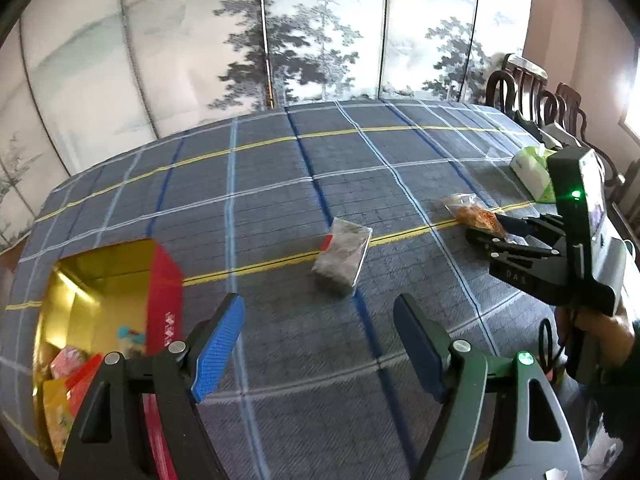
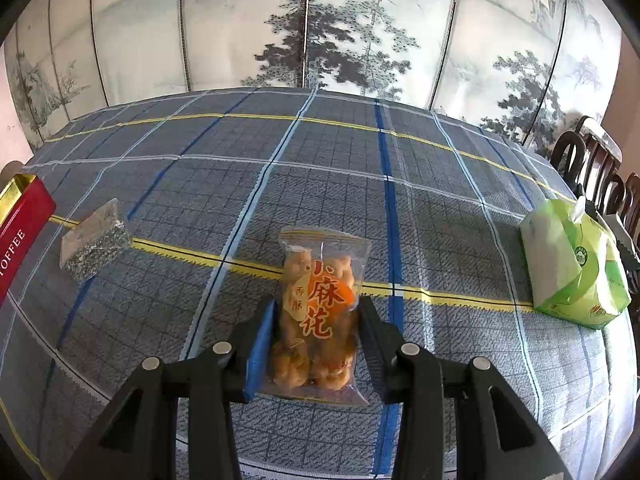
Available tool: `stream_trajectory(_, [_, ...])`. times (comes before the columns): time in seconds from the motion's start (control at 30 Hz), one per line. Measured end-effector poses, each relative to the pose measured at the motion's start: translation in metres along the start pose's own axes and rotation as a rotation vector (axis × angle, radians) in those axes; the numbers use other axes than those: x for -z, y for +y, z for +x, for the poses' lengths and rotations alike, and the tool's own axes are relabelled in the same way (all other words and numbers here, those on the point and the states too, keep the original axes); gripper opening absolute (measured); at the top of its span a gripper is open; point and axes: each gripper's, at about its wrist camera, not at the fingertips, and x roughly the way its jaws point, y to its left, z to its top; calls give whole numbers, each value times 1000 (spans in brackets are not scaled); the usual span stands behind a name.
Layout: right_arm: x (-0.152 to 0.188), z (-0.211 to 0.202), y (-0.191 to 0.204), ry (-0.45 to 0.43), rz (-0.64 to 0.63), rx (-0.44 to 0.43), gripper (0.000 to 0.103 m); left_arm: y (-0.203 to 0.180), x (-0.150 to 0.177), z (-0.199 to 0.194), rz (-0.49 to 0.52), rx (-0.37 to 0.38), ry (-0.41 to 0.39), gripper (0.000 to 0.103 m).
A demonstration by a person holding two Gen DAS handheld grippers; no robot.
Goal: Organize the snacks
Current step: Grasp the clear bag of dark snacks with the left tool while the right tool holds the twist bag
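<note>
A: What has the right gripper [image 2: 316,344] got?

B: A clear packet of fried dough twists [image 2: 320,312] with orange and red print. The jaws are drawn in on the packet's lower half, one blue pad on each side pressing its edges. In the left wrist view the same packet [image 1: 474,215] sticks out beyond the fingertips of the right gripper [image 1: 496,226], close over the checked tablecloth [image 1: 280,184].

A: And the left gripper [image 1: 320,344]?

B: Jaws standing wide apart, nothing between them, only cloth below.

A: Where do the other snacks lie?

B: A grey packet in clear wrap [image 1: 343,258] lies flat near the middle of the table, just past the left fingers [image 1: 218,348]. From the right wrist it shows at the far left, as a speckled grey packet [image 2: 94,240] beside the tin.

A: The tin?

B: A red tin with a gold inside [image 1: 120,288], open, at the left edge of the table. Several bright wrapped snacks [image 1: 68,376] sit in it. Its red side reads TOFFEE.

A: Anything else?

B: A green and white tissue pack [image 2: 572,268] on the right side of the cloth, near dark wooden chairs [image 2: 592,164]. A painted folding screen [image 2: 320,24] stands behind the table.
</note>
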Motion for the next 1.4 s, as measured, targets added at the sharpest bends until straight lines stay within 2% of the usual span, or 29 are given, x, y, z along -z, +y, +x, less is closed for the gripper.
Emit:
stream_trajectory(0.4, [0, 3, -5, 4, 26, -25, 42, -15, -19, 46, 48, 46, 74, 68])
stream_trajectory(0.57, [0, 3, -5, 4, 25, -25, 42, -15, -23, 64, 32, 55, 107, 48])
stream_trajectory(0.7, [-1, 3, -5, 4, 25, -24, 42, -14, -25, 72, 18, 55, 114, 47])
stream_trajectory(0.9, [0, 3, -5, 3, 26, -25, 42, -11, -25, 83, -2, 77, 143, 33])
stream_trajectory(1.4, [-1, 4, -7, 3, 26, -24, 42, -11, -12, 69, -41, 60, 151, 32])
